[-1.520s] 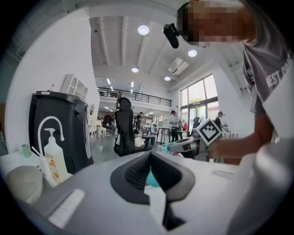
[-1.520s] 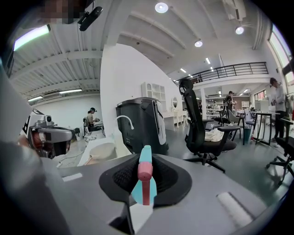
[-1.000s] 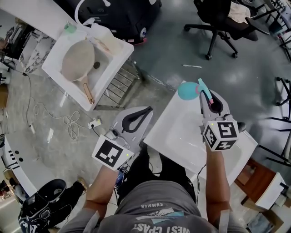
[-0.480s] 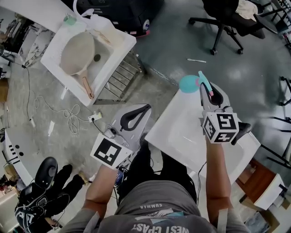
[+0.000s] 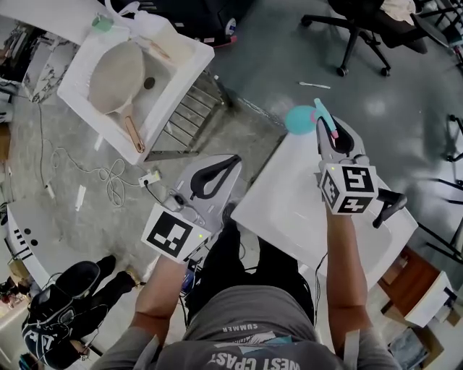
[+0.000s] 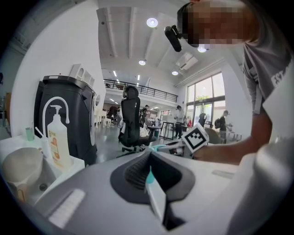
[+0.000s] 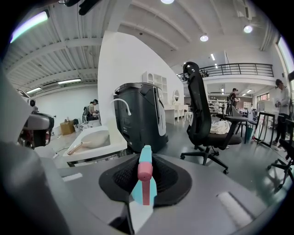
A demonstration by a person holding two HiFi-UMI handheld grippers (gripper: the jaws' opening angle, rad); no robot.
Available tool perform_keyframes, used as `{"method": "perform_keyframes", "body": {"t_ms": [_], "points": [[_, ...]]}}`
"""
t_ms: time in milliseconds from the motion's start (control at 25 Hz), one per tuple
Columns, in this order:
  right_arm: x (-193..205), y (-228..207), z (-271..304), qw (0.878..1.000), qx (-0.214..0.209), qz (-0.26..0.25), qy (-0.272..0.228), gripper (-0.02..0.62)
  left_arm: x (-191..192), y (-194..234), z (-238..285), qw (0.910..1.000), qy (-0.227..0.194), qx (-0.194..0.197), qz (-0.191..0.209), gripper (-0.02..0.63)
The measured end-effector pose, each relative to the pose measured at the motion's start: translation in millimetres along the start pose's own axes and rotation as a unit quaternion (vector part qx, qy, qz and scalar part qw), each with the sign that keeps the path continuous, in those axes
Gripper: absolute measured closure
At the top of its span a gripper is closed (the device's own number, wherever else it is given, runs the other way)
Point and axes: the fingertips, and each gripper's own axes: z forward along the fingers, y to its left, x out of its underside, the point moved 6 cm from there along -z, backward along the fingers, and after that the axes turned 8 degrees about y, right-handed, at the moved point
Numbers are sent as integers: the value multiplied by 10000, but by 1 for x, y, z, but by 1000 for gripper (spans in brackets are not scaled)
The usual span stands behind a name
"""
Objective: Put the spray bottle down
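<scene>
The blue spray bottle with a pink tip is up at the far corner of the white desk. The right gripper pinches its top between 2 fingers. The left gripper is off to the side over the floor, its fingers pressed together on nothing. A tan pan lies in a white basin well apart.

Off to my left I've got a beige pan lying in the white sink, a power strip on the floor nearby, black office chair ahead.
</scene>
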Motion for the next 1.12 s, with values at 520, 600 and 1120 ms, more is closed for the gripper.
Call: {"method": "perform_keyframes", "body": {"t_ms": [520, 600, 1120], "points": [[10, -3, 0, 9995, 178, -250, -98, 528, 15, -10, 2, 9998, 61, -65, -168, 604], [12, -7, -3, 9991, 290, -305, -66, 528, 16, -10, 2, 9999, 26, -66, -136, 604], [13, -6, -7, 9986, 445, -259, 131, 528, 20, 4, 10, 9997, 66, -24, -219, 604]]}}
